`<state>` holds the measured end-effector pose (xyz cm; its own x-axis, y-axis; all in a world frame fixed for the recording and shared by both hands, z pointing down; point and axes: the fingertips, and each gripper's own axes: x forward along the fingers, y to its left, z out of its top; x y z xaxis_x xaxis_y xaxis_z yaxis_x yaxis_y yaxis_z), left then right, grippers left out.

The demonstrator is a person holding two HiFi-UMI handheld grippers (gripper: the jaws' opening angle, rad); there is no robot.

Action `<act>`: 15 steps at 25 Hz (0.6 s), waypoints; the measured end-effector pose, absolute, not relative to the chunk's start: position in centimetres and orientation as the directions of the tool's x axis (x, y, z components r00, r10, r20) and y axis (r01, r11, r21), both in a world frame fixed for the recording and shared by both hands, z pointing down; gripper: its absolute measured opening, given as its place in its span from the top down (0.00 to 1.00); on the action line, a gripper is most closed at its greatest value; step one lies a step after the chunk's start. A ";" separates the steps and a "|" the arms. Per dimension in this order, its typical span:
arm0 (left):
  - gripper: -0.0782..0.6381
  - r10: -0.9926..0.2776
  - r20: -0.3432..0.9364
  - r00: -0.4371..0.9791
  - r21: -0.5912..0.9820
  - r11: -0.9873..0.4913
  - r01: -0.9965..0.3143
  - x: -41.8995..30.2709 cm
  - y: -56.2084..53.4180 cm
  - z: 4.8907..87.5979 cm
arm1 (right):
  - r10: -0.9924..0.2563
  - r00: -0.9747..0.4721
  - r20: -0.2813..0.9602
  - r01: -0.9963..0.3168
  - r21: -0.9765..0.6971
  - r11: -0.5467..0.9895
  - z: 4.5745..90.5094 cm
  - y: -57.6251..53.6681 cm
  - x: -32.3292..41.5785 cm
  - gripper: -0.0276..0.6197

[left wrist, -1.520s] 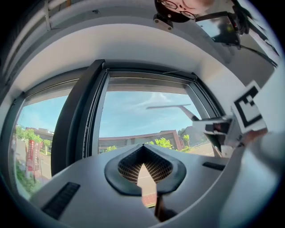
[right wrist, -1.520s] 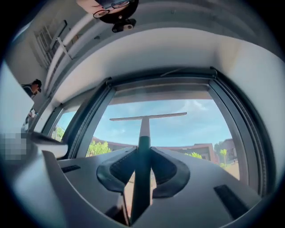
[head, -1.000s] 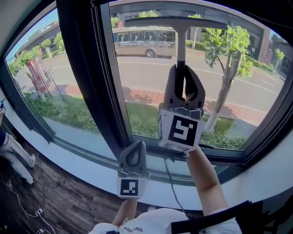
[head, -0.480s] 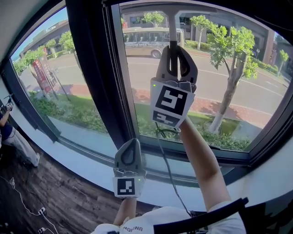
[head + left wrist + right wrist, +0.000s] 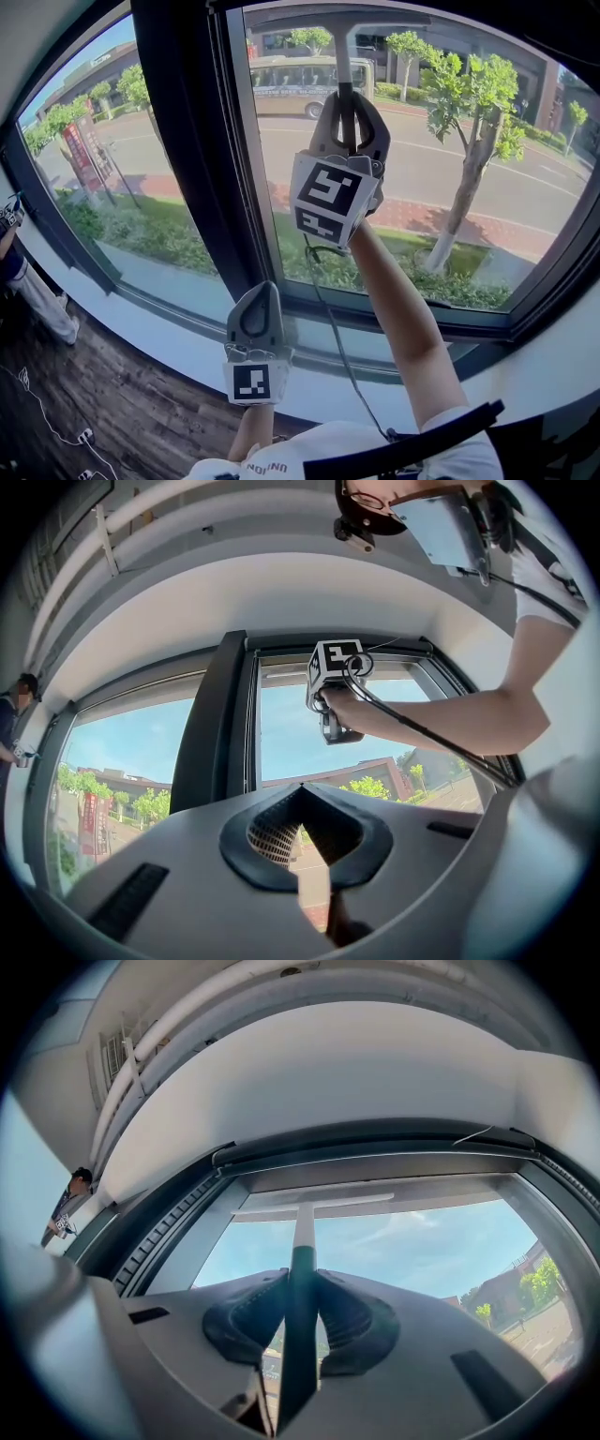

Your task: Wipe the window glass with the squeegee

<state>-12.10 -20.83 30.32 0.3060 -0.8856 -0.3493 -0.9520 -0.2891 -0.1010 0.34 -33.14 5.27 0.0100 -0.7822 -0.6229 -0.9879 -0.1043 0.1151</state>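
**Right gripper** (image 5: pixel 348 94), raised on an outstretched arm: jaws closed on the handle of the squeegee (image 5: pixel 340 52). The squeegee stands upright, with its blade along the top edge of the window glass (image 5: pixel 525 178), towards the pane's top left corner. **Left gripper** (image 5: pixel 263 292): held low in front of the sill (image 5: pixel 159 314), beneath the dark frame post (image 5: pixel 187 141), jaws pressed together and empty.

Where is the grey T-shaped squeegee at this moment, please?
In the head view, the grey T-shaped squeegee sits at the top of the right window pane, its handle clamped in the right hand-held gripper.
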 end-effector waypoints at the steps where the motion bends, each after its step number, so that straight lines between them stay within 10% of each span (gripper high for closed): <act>1: 0.90 -0.885 -0.352 0.305 -0.102 -0.288 -0.952 -12.1 -20.8 30.3 | -0.783 0.013 -0.622 -0.988 0.114 -0.107 5.6 -33.3 0.4 0.81; 15: 0.90 -0.894 -0.339 0.293 -0.103 -0.274 -0.956 -12.9 -20.8 30.7 | -0.801 0.041 -0.597 -0.988 0.093 -0.120 9.3 -34.0 0.0 0.81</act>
<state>-12.89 -20.81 30.70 0.2931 -0.8940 -0.3389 -0.9561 -0.2744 -0.1029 0.02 -33.96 9.29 0.0407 -0.8014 -0.5968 -0.9884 -0.1198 0.0935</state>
